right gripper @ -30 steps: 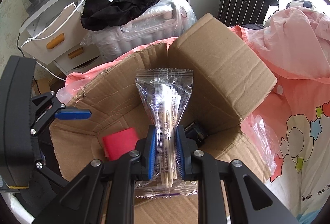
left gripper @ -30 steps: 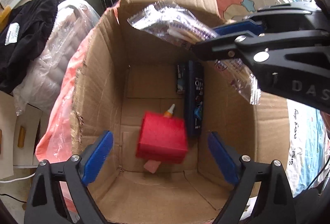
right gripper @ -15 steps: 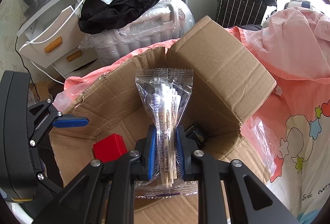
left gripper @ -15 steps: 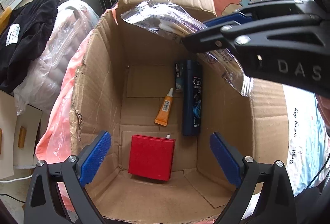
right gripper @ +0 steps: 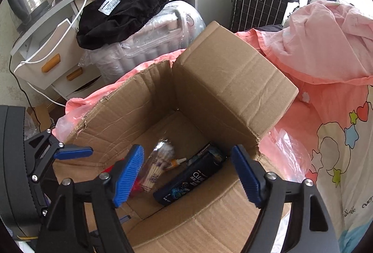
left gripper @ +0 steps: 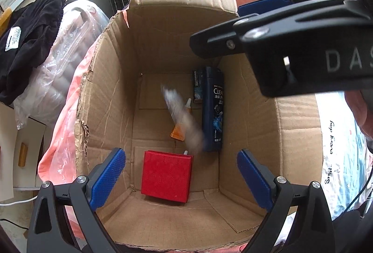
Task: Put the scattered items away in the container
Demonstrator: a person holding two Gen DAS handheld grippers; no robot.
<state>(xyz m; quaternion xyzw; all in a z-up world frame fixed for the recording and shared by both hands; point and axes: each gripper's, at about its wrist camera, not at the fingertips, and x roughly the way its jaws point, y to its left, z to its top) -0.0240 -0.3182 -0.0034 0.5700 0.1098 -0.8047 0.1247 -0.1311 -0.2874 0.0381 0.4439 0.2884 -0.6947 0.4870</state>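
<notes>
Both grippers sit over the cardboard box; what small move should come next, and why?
Probably lift the right gripper clear of the cardboard box: its jaws are opening with nothing between them, and the clear packet is already down inside beside the blue bottle.

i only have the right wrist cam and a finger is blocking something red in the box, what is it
observer: a square red box, lying flat on the floor of the cardboard box at its near end, not touching the shampoo bottle
operator: is the left gripper carrying anything, i only see one of its fingers
observer: no, the left gripper is open and empty, hanging over the near end of the cardboard box
operator: i just see a nozzle past the swab packet, what's that
observer: an orange glue tube, its flat end towards the red box; the swab packet is a blur across its middle
</notes>
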